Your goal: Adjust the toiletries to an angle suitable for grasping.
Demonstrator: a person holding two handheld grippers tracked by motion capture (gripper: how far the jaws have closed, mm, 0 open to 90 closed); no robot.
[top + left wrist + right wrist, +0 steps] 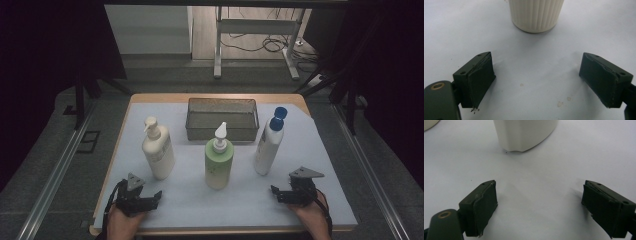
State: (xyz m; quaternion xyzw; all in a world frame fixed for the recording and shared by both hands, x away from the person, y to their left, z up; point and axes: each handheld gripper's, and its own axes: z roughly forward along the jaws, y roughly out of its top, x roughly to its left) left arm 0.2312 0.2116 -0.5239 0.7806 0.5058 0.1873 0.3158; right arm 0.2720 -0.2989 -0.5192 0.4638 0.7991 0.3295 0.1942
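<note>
The left hand-held gripper [145, 198] rests on the bench [300, 150] with jaws spread wide and empty, just short of the cream pump bottle [158, 150]. The right hand-held gripper [285, 194] is likewise agape, facing what seems to be the blue-capped white bottle [268, 145]; a green pump bottle [219, 161] stands between them.

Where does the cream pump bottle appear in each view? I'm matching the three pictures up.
High view: cream pump bottle stands left on the white mat, beyond the left gripper.
Left gripper view: its ribbed base at top centre, ahead of the open jaws.
Right gripper view: cannot tell; the base at top centre looks like the blue-capped bottle's.
Shared landmark: the white mat.
</note>
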